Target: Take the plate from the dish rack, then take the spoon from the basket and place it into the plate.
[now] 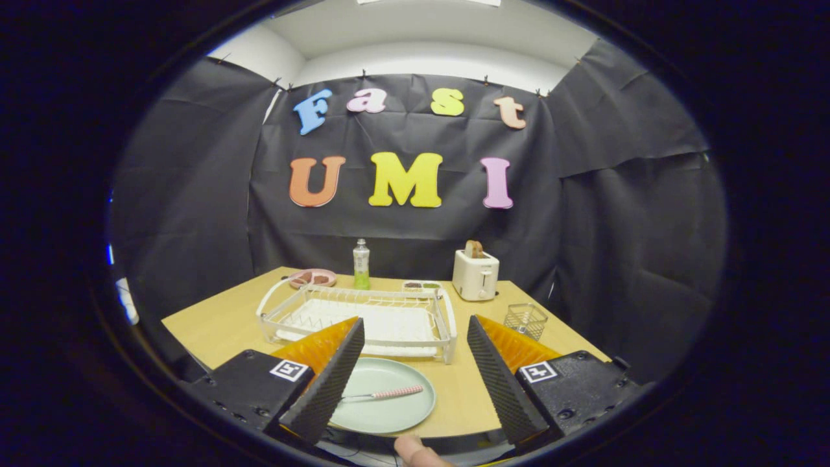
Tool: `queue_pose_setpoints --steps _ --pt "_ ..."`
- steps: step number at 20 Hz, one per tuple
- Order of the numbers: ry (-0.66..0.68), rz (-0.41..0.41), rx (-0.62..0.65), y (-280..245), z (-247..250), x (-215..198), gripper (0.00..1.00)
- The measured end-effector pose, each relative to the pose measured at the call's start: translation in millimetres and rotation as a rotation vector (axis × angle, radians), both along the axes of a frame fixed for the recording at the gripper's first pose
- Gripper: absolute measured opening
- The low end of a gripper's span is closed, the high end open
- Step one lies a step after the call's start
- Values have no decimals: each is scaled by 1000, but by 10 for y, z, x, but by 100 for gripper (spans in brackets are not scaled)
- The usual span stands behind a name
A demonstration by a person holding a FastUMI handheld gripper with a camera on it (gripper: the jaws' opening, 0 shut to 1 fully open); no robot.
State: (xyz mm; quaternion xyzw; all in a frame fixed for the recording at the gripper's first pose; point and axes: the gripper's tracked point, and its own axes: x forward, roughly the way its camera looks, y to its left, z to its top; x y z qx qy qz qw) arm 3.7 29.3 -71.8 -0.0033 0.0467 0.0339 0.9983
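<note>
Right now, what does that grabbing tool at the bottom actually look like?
The gripper has two wedge-shaped fingers with black ribbed pads and orange backs. Each sits on a black block bearing a square black-and-white marker. A fingertip shows below.

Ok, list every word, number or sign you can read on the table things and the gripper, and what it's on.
No readable text.
Green bottle: label too small to read.
Toaster: no print visible.
Gripper, open, with the plate and spoon between its fingers: a square black-and-white marker beside each finger, a pattern, no words.
</note>
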Motion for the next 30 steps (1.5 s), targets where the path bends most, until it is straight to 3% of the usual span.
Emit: queue_pose_setpoints --steps 9,13,24,30 --pt "12 -24 59 -480 199 -304 100" --pt "31 -7 59 -496 191 -389 100" --pt "52 -69 66 -688 196 -355 100" --pt "41 -45 62 -601 246 -410 100"
